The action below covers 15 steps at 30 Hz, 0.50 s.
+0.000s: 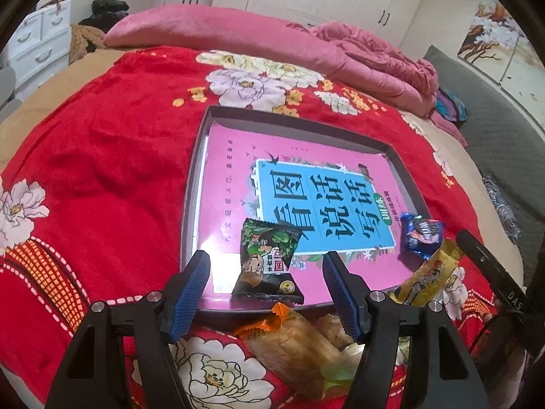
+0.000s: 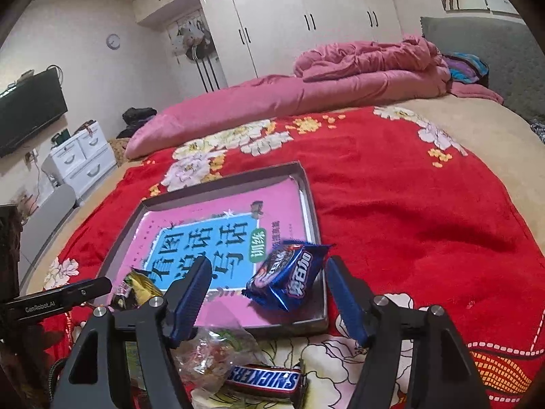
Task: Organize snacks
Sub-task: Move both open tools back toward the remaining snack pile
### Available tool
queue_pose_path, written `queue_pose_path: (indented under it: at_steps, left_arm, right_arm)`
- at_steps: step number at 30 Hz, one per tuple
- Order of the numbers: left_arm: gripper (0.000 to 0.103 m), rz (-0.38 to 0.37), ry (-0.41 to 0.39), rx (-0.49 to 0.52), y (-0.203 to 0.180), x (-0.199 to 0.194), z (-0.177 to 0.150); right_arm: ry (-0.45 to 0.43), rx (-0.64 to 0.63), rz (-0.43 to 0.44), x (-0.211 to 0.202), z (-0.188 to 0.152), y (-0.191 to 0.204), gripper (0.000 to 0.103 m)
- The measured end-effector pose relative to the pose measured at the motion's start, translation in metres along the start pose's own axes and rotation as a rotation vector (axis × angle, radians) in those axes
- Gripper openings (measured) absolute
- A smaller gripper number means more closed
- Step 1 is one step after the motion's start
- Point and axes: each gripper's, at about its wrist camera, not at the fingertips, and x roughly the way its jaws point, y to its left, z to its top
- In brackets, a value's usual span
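A shallow grey tray (image 1: pixel 201 156) with a pink book cover inside lies on the red floral blanket. In the left wrist view, my left gripper (image 1: pixel 265 267) is open around a dark green snack packet (image 1: pixel 267 262) resting in the tray's near edge. A blue cookie packet (image 1: pixel 420 235) lies at the tray's right corner; a yellow packet (image 1: pixel 429 277) leans beside it. An orange-ended clear snack pack (image 1: pixel 293 341) lies on the blanket below. In the right wrist view, my right gripper (image 2: pixel 267 272) is open around the blue cookie packet (image 2: pixel 289 276). A Snickers bar (image 2: pixel 264 380) lies near.
A clear bag of snacks (image 2: pixel 207 351) lies beside the Snickers bar. A pink quilt (image 1: pixel 238 34) is heaped at the far side of the bed. White drawers (image 2: pixel 81 156) stand at the left. The left gripper's body (image 2: pixel 58 298) shows in the right wrist view.
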Motion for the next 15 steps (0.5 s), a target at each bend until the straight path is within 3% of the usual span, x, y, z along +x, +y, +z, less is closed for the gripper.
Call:
queue_pose_path:
  at_steps: [3, 15]
  left_arm:
    - [0.076, -0.013, -0.017, -0.013, 0.002, -0.005, 0.002]
    - [0.077, -0.027, -0.031, 0.002, 0.007, -0.017, 0.000]
  right_arm:
    - [-0.008, -0.003, 0.011, -0.003, 0.000, 0.002, 0.073]
    - [-0.018, -0.013, 0.034, -0.015, -0.002, 0.004, 0.074]
